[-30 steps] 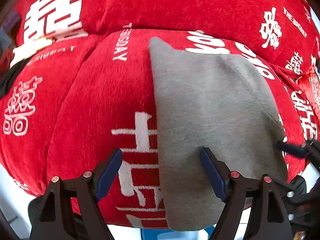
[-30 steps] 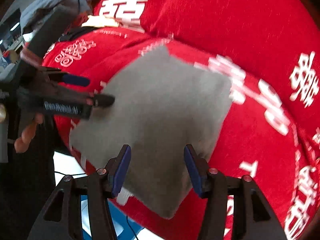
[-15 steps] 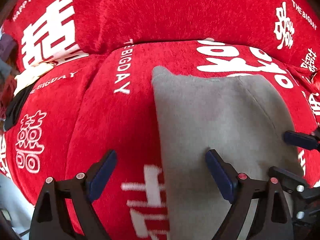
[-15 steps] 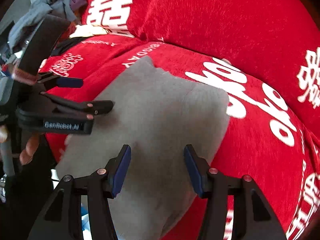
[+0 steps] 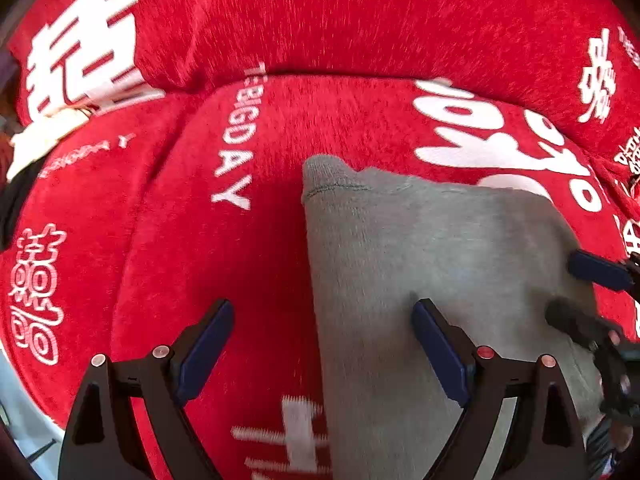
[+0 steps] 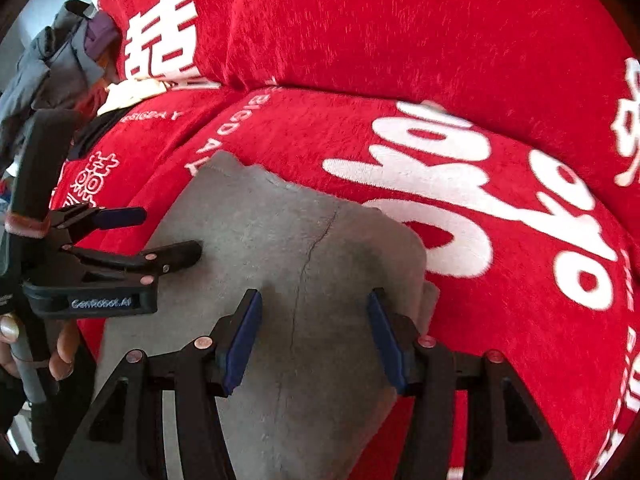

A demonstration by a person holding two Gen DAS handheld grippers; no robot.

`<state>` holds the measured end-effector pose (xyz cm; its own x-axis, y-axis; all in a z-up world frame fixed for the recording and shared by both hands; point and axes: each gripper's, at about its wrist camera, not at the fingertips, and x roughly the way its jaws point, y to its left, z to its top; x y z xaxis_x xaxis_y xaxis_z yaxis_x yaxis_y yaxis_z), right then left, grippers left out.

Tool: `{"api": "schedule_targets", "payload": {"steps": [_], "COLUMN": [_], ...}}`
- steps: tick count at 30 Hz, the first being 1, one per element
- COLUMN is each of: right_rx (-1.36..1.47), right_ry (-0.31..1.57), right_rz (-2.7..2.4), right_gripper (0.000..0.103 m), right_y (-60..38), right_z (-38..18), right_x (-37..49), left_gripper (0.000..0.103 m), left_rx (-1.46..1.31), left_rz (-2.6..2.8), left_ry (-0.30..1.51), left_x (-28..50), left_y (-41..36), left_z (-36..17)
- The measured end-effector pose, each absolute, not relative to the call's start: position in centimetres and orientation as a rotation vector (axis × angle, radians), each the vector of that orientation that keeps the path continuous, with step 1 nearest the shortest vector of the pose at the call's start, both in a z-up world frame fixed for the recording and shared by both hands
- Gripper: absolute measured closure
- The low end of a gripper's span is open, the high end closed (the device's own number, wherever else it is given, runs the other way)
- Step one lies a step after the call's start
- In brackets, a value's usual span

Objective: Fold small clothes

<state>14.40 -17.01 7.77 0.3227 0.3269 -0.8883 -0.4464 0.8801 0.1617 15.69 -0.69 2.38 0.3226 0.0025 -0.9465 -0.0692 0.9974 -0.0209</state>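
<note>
Grey garment beneath right gripper

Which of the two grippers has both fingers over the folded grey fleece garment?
The right gripper: both blue pads sit above the folded grey fleece garment. The left gripper straddles its edge, one finger over the red sofa cover.

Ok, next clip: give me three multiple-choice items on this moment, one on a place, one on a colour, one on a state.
1. Where does the grey garment lie?
A. on the red sofa seat cushion
B. on a wooden floor
C. in a basket

2. What colour are the pads of the left tongs?
A. yellow
B. blue
C. white

3. How do the right tongs stand?
A. shut tight on a sock
B. out of sight
C. open above the garment

A: red cushion surrounds the cloth.
B: blue strips line both fingers.
C: a gap shows between the pads, nothing pinched.
</note>
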Motion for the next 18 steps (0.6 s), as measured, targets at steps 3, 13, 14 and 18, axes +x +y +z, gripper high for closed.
{"api": "schedule_targets", "payload": {"steps": [3,13,14,18], "right_rx": [-0.145,-0.236,-0.219,-0.178], "right_ry": [1.073,1.07,1.073,1.113], "right_rz": [0.551,0.582,0.57,0.547], "right_gripper": [0.044,0.044,0.044,0.044], "right_y": [-16.7,-16.6,-17.2,-19.0], "right_z": [9.6,6.6,6.7,6.8], "right_x": [10.4,-0.4,-0.9,-2.1], "left_gripper": [0.011,0.011,0.011,0.011], "left_rx": [-0.061,-0.065,-0.058,-0.016], "left_rz": [0.018,0.087,0.09,0.083], "left_ry": [1.214,1.2,1.197,1.202], "left_x": [12.9,6.7,6.3,5.1], "left_y": [-1.2,-0.7,-0.7,-1.3], "left_z": [4.0,4.3,4.6,5.0]}}
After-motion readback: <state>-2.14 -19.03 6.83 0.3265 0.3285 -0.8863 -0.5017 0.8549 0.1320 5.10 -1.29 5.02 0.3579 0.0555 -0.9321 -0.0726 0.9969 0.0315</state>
